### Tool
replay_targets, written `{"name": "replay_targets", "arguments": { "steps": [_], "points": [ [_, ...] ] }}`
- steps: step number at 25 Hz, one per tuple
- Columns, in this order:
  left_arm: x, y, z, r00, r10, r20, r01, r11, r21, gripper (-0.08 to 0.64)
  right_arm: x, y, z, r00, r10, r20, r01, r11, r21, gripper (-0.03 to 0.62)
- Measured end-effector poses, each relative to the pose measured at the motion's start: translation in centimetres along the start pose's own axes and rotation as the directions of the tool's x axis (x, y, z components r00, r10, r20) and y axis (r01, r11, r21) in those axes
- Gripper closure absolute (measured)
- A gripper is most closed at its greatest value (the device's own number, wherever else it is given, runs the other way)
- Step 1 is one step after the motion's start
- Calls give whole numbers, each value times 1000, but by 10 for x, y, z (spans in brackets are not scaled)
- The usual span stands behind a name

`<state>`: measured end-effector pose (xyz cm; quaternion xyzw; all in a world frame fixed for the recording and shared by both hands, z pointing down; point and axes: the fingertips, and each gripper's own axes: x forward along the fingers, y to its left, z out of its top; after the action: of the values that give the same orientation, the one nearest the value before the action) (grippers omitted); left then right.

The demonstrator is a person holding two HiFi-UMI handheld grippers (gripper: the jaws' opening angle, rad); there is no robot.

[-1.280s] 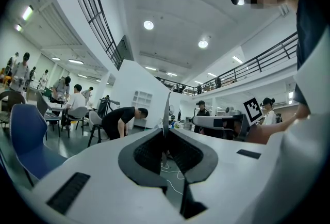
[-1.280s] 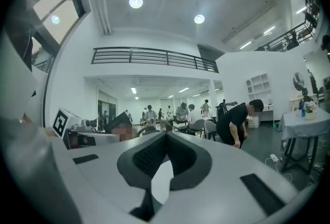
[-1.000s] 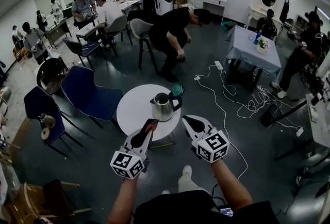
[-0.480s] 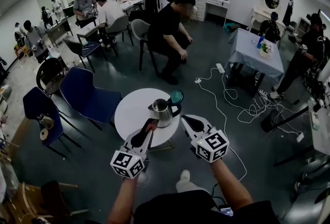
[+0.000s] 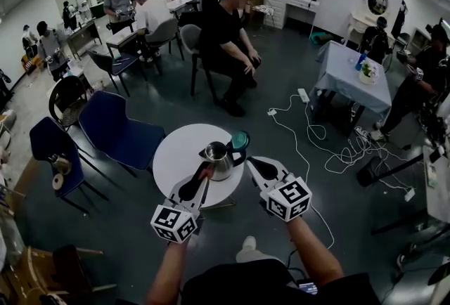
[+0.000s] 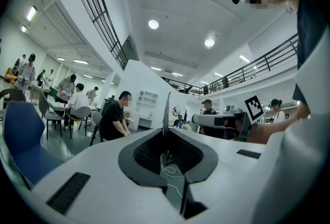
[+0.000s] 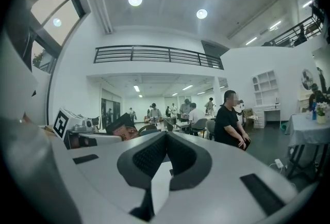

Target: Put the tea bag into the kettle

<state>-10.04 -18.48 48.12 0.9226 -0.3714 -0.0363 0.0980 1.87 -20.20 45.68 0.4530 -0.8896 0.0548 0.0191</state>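
**A:** How far along is it?

**B:** Early, I'd say. Past the blue chair [image 5: 116, 129] on the left stands the round white table [image 5: 176, 152], and the left gripper [image 5: 204, 173] is at its near edge. That gripper is clenched on the tea bag [image 5: 206, 171], so the pick-up is done. The bag is not yet in the kettle [image 5: 219, 157], which stands just beyond it on the table.

**A:** You're sure it has the bag?

**B:** Yes. In the left gripper view the dark ribbed pads meet on a thin, flat sheet seen edge-on [image 6: 166, 109], sticking up past the tips. A fine white string [image 6: 172, 172] loops down between the jaws below it. From the right gripper view the bag shows as a reddish paper packet [image 7: 126, 133].

**A:** And the kettle?

**B:** It has a rounded body of shiny steel and a black handle [image 5: 239, 153] on its right. A teal disc [image 5: 240, 140] stands up at its far right. I take that for the lid, raised, so the mouth looks open.

**A:** The other hand?

**B:** The right gripper [image 5: 250, 161] hovers near the kettle's right side. Its pads are pressed together with nothing between them [image 7: 166, 138].

**A:** What's left, then?

**B:** Carry the bag over the mouth, let go, and mind that the light paper and string don't cling to the pads.
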Motion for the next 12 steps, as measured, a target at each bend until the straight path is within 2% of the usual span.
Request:
{"name": "replay_targets", "arguments": {
  "steps": [4, 9, 12],
  "points": [
    [17, 5, 0, 1000, 15, -8, -15, 1000, -5, 518, 8, -17, 1, 1000, 10, -6, -10, 1000, 9, 577],
    [34, 14, 2, 1000, 27, 3, -27, 999, -46, 518, 19, -36, -1, 1000, 25, -12, -25, 1000, 14, 577],
    [44, 19, 0, 999, 45, -11, -45, 998, -32, 518, 27, -47, -1, 999, 38, -16, -38, 999, 15, 577]
  ]
}}
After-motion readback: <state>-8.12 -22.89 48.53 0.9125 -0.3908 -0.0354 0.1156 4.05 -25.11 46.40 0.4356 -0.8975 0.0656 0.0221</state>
